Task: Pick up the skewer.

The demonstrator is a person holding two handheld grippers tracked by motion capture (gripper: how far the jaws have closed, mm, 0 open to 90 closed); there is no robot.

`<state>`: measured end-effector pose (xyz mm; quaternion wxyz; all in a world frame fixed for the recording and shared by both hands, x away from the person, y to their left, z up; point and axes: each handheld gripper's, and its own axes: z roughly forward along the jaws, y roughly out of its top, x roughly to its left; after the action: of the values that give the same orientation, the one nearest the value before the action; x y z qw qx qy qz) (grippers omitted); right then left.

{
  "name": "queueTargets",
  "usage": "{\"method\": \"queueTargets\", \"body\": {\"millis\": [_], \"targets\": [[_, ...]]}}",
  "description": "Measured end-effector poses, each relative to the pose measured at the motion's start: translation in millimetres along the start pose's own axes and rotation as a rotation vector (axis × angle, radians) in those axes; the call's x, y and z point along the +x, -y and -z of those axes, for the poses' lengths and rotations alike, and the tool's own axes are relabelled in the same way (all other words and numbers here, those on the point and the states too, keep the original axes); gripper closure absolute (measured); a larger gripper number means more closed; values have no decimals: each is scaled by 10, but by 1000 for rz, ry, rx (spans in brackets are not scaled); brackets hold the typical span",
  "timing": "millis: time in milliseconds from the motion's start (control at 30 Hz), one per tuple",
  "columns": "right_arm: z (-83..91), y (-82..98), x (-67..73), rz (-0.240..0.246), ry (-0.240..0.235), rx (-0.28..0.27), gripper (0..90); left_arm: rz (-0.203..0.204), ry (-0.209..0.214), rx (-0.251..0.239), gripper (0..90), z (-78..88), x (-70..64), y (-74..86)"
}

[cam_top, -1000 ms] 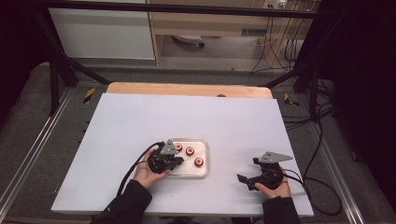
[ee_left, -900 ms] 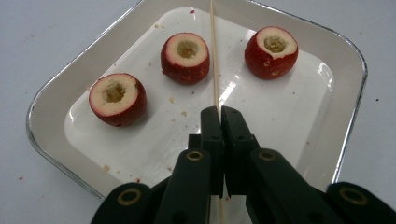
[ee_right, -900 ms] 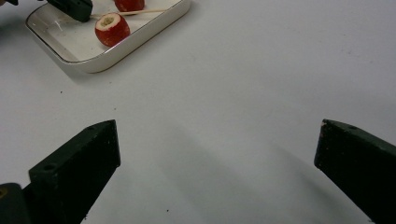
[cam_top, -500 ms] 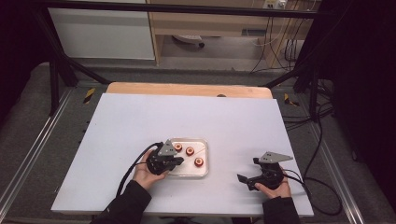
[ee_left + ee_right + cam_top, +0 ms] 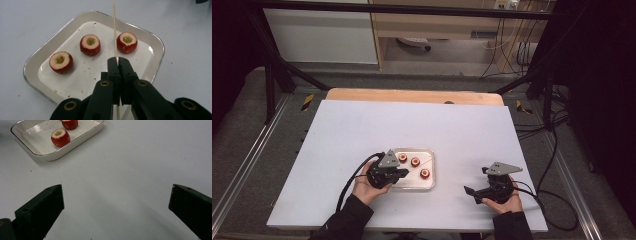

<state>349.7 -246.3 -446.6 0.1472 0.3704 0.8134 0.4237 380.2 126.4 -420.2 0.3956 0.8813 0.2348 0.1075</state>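
A white tray (image 5: 155, 42) with a metal rim holds three red cored fruits (image 5: 90, 44), each hollow at the top. My left gripper (image 5: 117, 58) is shut on a thin wooden skewer (image 5: 114, 27), which points out over the tray between two of the fruits. In the high view that gripper (image 5: 401, 173) sits at the tray's (image 5: 412, 186) left edge. My right gripper (image 5: 470, 193) rests on the table to the right of the tray, its jaws spread wide apart with nothing between them. Its own view has the tray (image 5: 82, 137) at the upper left with two fruits (image 5: 60, 137).
The white tabletop (image 5: 362, 130) stretches away behind the tray, with a wooden strip (image 5: 412, 95) along its far edge. Black cables (image 5: 557, 200) trail off the right side. Metal frame rails (image 5: 242, 165) run along both sides of the table.
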Motion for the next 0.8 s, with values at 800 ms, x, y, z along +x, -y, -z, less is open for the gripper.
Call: {"method": "queueTargets", "body": {"millis": [800], "targets": [[-197, -386, 446, 355, 91, 73, 82, -78, 11, 83, 885, 12, -178, -232]]}}
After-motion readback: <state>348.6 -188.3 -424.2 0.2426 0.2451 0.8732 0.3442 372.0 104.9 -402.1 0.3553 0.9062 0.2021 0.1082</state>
